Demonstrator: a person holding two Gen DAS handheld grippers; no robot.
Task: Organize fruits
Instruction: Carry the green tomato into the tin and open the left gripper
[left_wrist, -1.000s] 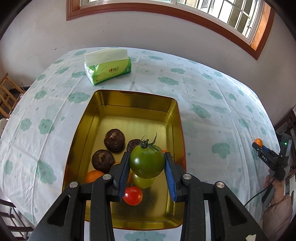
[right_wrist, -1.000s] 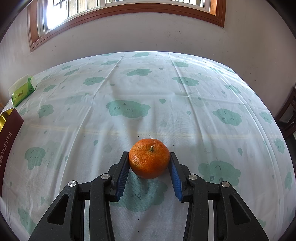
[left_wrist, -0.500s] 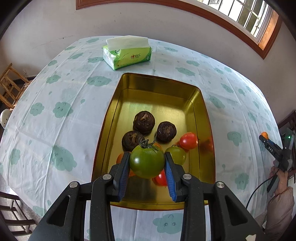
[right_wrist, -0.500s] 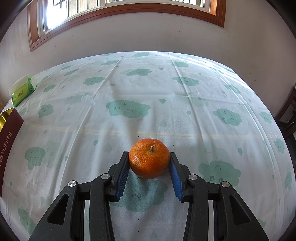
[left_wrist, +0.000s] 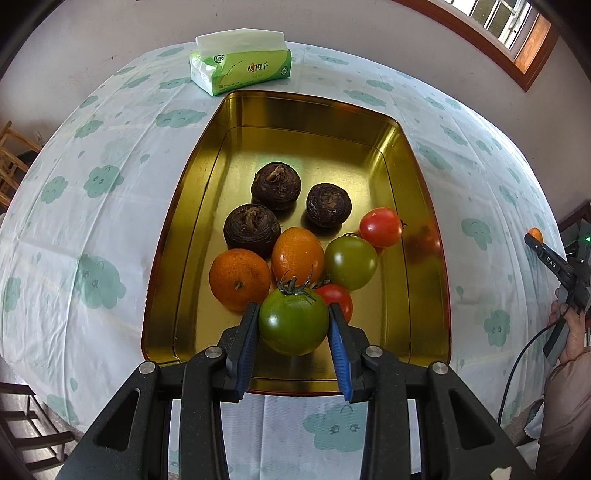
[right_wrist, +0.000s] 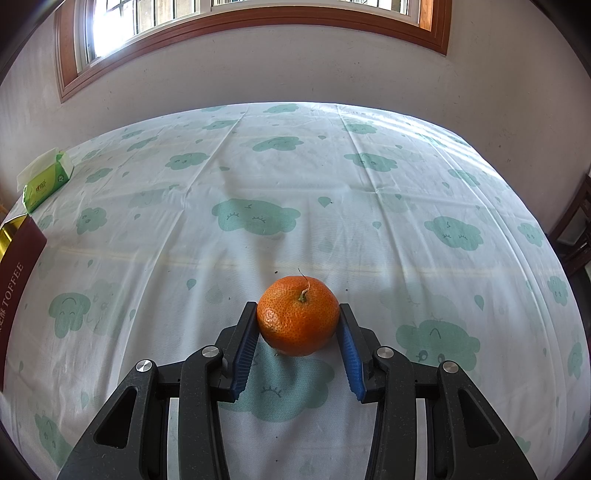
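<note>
My left gripper (left_wrist: 292, 325) is shut on a green tomato (left_wrist: 293, 322) with a stem, held above the near end of a gold tin tray (left_wrist: 295, 110). In the tray lie three dark brown round fruits (left_wrist: 276, 186), two oranges (left_wrist: 239, 278), a second green tomato (left_wrist: 351, 263) and two red tomatoes (left_wrist: 380, 226). In the right wrist view my right gripper (right_wrist: 298, 325) is shut on an orange (right_wrist: 297, 319), just above the cloud-print tablecloth (right_wrist: 295, 184). That gripper with its orange also shows at the far right of the left wrist view, as the right gripper (left_wrist: 535, 240).
A green tissue pack (left_wrist: 241, 61) lies beyond the tray's far end. The tray's dark red side wall (right_wrist: 14, 273) marked TOFFEE is at the left edge of the right wrist view. Wooden chairs (left_wrist: 11, 162) stand at the table's left; a wall and window lie behind.
The left gripper has sunk and tilted further down with the green tomato, so the tray and its fruits look larger and nearer. The right gripper and its orange have not moved.
</note>
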